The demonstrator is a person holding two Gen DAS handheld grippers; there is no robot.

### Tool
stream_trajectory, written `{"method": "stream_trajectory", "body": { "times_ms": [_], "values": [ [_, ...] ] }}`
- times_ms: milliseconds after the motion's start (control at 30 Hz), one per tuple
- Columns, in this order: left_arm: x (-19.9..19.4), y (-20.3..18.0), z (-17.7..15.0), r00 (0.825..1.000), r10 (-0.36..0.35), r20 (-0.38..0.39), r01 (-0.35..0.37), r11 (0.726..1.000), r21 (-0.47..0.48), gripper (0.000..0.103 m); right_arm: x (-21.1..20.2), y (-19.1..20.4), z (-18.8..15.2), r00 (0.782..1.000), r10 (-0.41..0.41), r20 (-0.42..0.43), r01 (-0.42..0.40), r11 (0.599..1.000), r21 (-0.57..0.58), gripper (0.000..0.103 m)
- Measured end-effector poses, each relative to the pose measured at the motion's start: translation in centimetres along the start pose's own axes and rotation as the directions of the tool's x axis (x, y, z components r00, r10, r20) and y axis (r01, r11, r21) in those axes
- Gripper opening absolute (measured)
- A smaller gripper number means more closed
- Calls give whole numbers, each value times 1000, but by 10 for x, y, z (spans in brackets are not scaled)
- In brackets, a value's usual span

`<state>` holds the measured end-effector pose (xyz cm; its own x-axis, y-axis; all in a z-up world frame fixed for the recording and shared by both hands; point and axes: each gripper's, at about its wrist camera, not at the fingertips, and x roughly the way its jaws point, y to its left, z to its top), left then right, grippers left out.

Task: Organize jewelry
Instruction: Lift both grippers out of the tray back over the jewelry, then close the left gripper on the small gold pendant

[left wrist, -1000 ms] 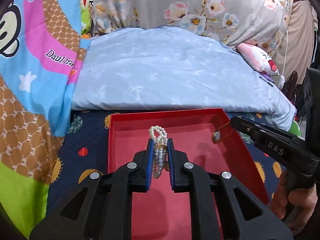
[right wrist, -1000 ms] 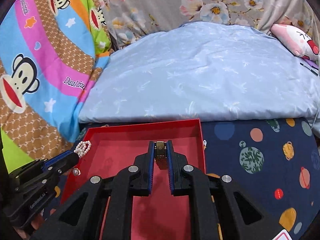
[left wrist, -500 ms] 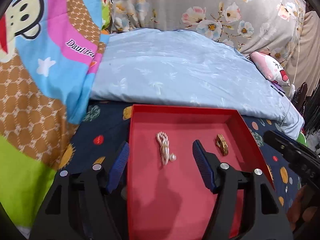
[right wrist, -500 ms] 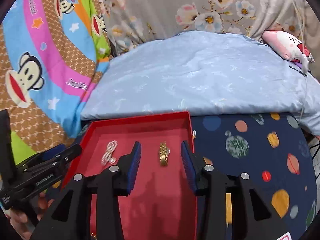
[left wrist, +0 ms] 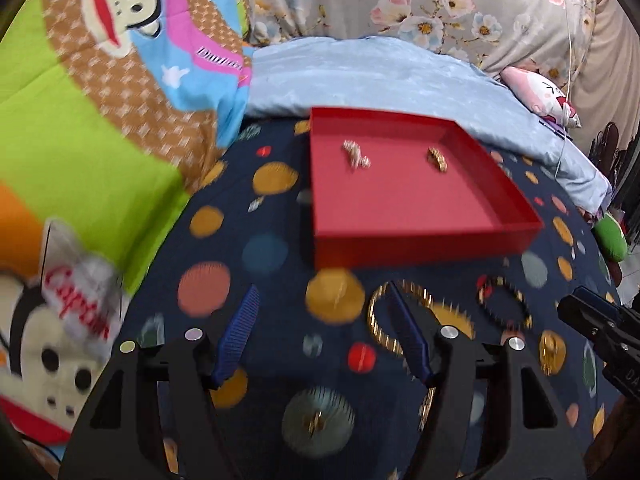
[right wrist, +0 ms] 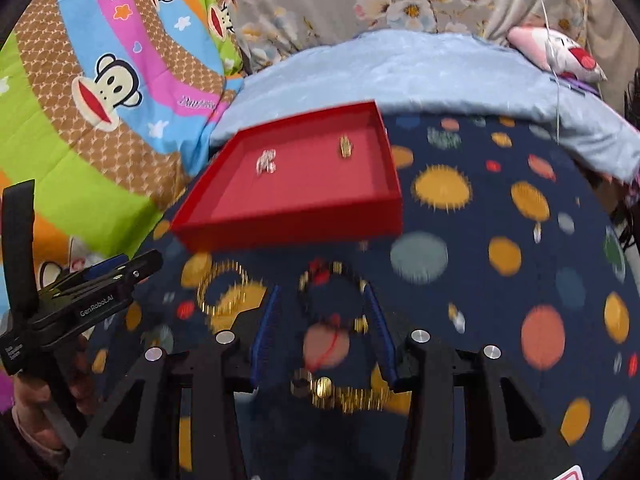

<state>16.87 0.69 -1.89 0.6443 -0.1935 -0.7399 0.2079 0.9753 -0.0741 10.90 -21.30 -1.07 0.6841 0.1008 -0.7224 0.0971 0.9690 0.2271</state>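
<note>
Both claws, left [left wrist: 320, 336] and right [right wrist: 320, 328], now gape empty, pulled back from the red tray [left wrist: 420, 240]. Pearl bracelet [left wrist: 355, 154] and gold piece [left wrist: 437, 159], clamped a second ago, lie inside it.

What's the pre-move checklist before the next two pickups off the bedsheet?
1. Left gripper open and empty: ok.
2. Right gripper open and empty: ok.
3. Pearl piece and gold piece lying apart inside the red tray: ok.
4. Dark bead bracelet between the right gripper's fingers: ok, pads not pressing on it.
5. Gold bracelet centred in the left gripper: not ok, it lies at the right finger.
6. Sharp view of the targets: not ok, motion blur.
</note>
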Motion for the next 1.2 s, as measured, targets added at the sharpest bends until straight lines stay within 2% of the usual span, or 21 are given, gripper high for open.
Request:
{"method": "stream_trajectory", "body": {
  "times_ms": [200,433,767,1100,1133,1200],
  "values": [
    [-10,7,-49,999,-6,-52,4,999,-44,63,-8,3,-55,998,-51,-44,50,998,-24,43],
    [-10,3,-71,998,18,-52,-20,999,-37,63,-7,4,-76,996,-39,-77,37,999,-15,43],
    [-4,6,-68,999,23,-33,-25,997,-68,63,-7,0,-81,996,-47,-70,46,999,-8,43],
    [-1,3,-68,999,9,-38,-12,998,-70,62,-4,-5,-63,998,-51,-48,51,999,-2,43],
    [-2,2,-68,999,8,-36,-10,998,-67,61,-3,-5,-62,997,-53,-49,53,999,-2,43],
    [-2,2,-70,999,0,-37,-2,998,-63,51,-1,-7,-63,997,-51,-54,51,999,4,43]
  ]
}}
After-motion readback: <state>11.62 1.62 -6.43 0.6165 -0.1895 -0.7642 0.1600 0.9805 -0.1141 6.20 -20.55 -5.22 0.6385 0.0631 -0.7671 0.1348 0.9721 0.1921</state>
